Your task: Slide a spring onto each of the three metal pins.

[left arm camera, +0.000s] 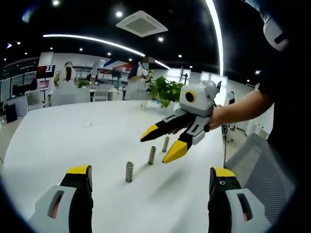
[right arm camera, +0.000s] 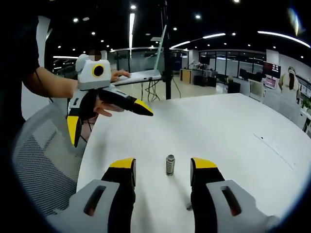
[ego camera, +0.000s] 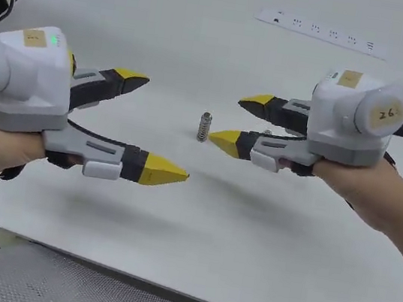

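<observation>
I have both tools gaping, nothing held. The right gripper (ego camera: 228,117) is the nearer one: a spring (right arm camera: 170,165) stands upright dead ahead, just off its jaw tips. From the left gripper (ego camera: 164,126), the row of three springs (left arm camera: 152,155) runs ahead and rightward, well apart.

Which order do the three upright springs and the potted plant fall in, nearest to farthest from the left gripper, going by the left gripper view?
1. The nearest spring, left end of the row, just ahead of the left gripper.
2. The middle spring, further up and to the right.
3. The far spring, right end of the row.
4. The potted plant, well beyond, at the table's far side.
</observation>
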`<state>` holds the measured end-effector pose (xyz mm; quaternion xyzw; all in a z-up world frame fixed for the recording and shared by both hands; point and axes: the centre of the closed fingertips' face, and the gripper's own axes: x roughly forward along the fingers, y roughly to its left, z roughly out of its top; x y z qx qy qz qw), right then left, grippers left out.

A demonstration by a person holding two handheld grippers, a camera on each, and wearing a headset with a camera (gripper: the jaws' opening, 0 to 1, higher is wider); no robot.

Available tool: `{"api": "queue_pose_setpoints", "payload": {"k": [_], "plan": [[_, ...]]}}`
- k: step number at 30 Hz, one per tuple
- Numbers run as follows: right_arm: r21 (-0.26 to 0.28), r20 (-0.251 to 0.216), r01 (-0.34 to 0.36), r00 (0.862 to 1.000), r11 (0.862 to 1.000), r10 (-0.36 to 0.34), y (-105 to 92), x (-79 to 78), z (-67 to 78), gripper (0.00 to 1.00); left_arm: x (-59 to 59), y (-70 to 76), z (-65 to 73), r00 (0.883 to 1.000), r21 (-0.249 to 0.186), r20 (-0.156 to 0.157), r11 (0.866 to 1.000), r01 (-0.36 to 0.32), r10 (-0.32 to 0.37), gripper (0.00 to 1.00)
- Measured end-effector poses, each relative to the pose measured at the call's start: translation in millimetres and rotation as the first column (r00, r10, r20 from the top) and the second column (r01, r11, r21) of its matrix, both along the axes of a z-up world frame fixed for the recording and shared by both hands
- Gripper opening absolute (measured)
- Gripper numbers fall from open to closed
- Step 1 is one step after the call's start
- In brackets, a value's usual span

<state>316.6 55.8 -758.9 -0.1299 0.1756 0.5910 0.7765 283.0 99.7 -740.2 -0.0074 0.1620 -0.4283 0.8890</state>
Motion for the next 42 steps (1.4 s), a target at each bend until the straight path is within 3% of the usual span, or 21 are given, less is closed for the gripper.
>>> {"api": "queue_pose_setpoints", "payload": {"k": [7,17,33,42], "plan": [[0.020,-0.003,0.000,1.000,1.000,0.000,-15.2,-9.7,3.5,0.56,2.9,-7.4,3.0,1.000,-0.002,0.006,1.000,0.012,-0.012,0.98],[0.067,-0.022,0.088,0.996,0.994,-0.087,-50.0,-8.7,9.4,0.73,0.6,-16.1,3.0,1.000,-0.005,0.007,1.000,0.022,-0.022,0.98],[0.136,-0.051,0.208,0.978,0.969,-0.203,-92.7,-15.9,17.7,0.99,-0.6,-24.6,4.2,0.999,0.024,0.019,0.999,0.044,-0.044,0.98],[0.126,-0.067,0.260,0.965,0.957,-0.253,-121.6,-18.5,13.1,0.99,-3.8,-20.0,6.1,0.999,0.027,0.022,0.999,0.030,-0.030,0.98]]}}
